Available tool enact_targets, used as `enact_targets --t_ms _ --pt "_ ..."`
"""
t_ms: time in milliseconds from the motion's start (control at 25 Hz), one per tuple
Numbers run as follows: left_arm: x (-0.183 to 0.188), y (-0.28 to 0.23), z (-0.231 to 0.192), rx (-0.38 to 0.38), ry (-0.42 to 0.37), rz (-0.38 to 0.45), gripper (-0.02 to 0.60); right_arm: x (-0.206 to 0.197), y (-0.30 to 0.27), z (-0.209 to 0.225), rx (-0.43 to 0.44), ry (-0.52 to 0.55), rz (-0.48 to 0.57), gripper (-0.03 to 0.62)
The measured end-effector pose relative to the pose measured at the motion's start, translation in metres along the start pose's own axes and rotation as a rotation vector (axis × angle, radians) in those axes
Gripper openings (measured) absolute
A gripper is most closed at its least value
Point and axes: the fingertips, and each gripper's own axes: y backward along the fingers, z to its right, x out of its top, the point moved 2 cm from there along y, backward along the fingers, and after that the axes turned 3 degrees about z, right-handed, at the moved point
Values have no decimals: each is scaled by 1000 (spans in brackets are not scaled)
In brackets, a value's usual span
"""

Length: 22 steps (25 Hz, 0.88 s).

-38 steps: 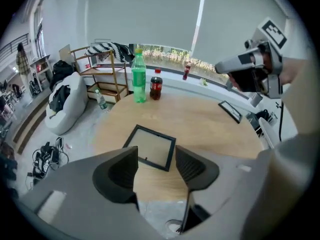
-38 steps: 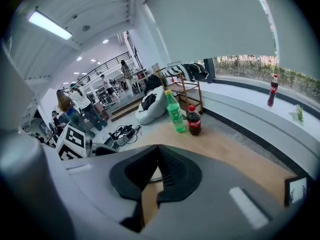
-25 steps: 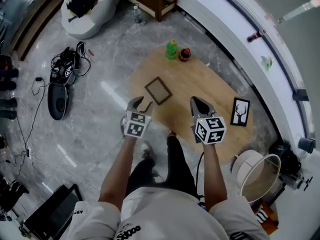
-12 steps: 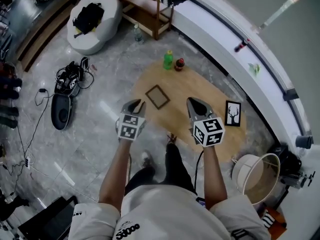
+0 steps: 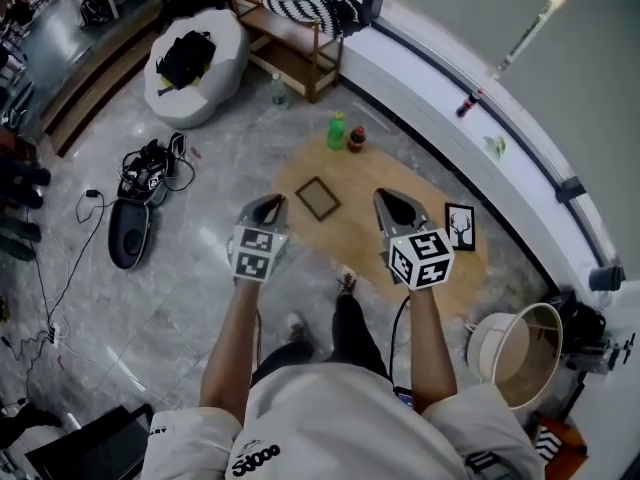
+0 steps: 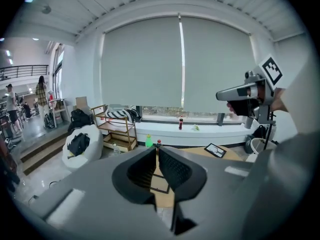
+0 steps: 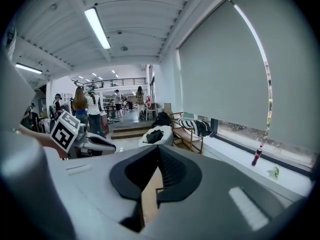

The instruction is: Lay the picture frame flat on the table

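On the table (image 5: 345, 233), the picture frame (image 5: 317, 197) lies flat towards the left end. The taller bottle (image 5: 337, 131) and the shorter bottle (image 5: 356, 139) stand side by side at the table's far edge. A second frame (image 5: 460, 227) lies at the table's right end.

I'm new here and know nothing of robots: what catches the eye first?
The left hand-held gripper and right hand-held gripper, each with a black-and-white marker cube, hover mid-picture. Below them, an oval wooden table carries a picture frame lying flat and a deer picture near its right end.
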Motion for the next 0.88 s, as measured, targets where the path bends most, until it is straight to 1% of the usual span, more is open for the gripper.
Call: enact_targets --t_ms 160,200,320,600,760,880 --pt "18 35 3 -2 -7 58 23 19 21 -23 -8 7 45 3" --pt "21 44 3 -1 -8 72 11 23 26 -29 -8 12 56 3" --pt "37 66 6 -1 -24 113 9 40 45 -43 -10 36 95 3" --pt "79 113 9 5 -104 198 9 79 78 -67 -26 83 159 2" --pt "104 139 14 4 -140 260 9 101 94 -79 -35 112 197 3" --pt "119 156 20 5 -161 289 9 115 107 -89 -38 145 228 2"
